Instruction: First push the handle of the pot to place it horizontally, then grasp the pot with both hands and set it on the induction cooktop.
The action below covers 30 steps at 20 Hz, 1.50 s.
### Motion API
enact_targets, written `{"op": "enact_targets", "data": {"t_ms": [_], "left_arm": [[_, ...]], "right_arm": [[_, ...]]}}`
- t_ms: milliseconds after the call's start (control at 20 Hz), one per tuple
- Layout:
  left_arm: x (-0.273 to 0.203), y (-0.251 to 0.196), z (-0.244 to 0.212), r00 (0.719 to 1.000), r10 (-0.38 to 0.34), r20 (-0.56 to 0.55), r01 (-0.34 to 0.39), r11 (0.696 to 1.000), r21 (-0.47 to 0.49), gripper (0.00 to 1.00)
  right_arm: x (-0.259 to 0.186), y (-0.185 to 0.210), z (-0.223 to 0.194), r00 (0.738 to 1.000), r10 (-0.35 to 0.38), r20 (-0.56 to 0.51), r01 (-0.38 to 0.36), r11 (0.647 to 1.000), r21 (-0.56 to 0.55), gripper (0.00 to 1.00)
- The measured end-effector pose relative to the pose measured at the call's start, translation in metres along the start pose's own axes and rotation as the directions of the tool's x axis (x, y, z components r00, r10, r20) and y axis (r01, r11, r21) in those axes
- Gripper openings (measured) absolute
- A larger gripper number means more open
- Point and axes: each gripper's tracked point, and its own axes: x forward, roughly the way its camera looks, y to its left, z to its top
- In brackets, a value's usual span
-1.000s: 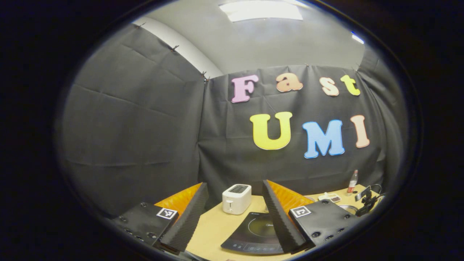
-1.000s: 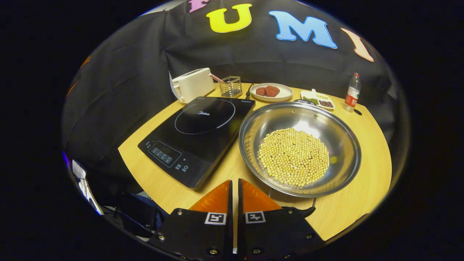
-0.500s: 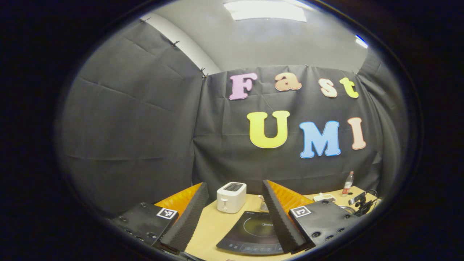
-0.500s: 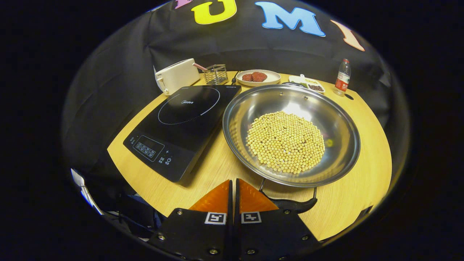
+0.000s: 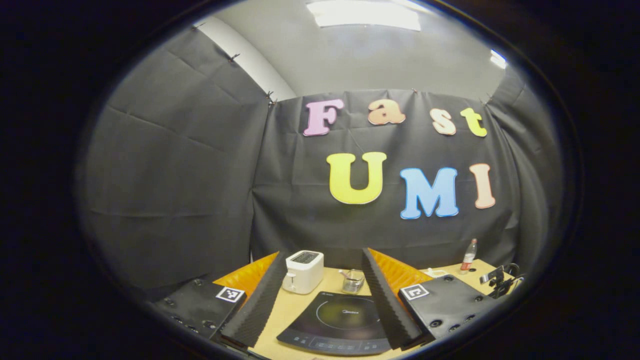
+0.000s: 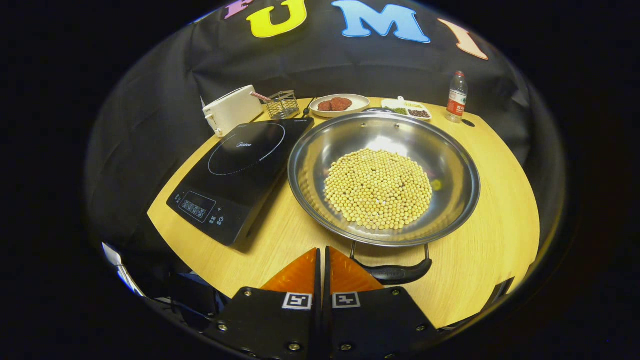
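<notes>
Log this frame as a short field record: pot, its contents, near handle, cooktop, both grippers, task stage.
pot: steel pot on the table, right of the cooktop
contents: pale beans
near handle: handle at the pot's near rim
cooktop: induction cooktop, nothing on it
left gripper: left gripper open, raised, facing the cooktop and toaster
right gripper: right gripper shut, empty, just left of the handle
task stage: pot not yet grasped or moved
</notes>
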Motion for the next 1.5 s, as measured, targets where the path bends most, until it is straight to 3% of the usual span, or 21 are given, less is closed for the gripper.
{"op": "enact_targets", "data": {"t_ms": [300, 400, 450, 1050, 1100, 1500], "left_arm": [[0.01, -0.047, -0.004, 0.999, -0.03, -0.017, 0.03, 0.999, 0.02, 1.0], [0.014, -0.06, -0.004, 0.999, -0.036, -0.017, 0.036, 0.999, 0.022, 0.94], [0.016, -0.064, -0.004, 0.999, -0.035, -0.016, 0.036, 0.999, 0.021, 1.0], [0.029, -0.106, -0.012, 0.999, -0.026, -0.037, 0.026, 1.0, -0.01, 0.95], [0.029, -0.11, -0.014, 0.999, -0.027, -0.039, 0.027, 1.0, -0.013, 1.0], [0.037, -0.144, -0.014, 0.999, -0.029, -0.037, 0.029, 1.0, -0.011, 0.98]], "right_arm": [[-0.005, -0.03, -0.002, 1.0, -0.019, -0.006, 0.019, 1.0, 0.002, 0.01], [-0.006, -0.037, -0.002, 1.0, -0.024, -0.012, 0.024, 1.0, -0.004, 0.01], [-0.006, -0.041, -0.002, 1.0, -0.026, -0.014, 0.026, 1.0, -0.006, 0.01], [-0.004, -0.079, 0.001, 0.998, -0.044, -0.05, 0.043, 0.999, -0.022, 0.01], [-0.005, -0.082, 0.001, 0.998, -0.044, -0.049, 0.043, 0.999, -0.029, 0.01], [-0.007, -0.12, 0.005, 0.996, -0.072, -0.061, 0.068, 0.996, -0.065, 0.01]]}}
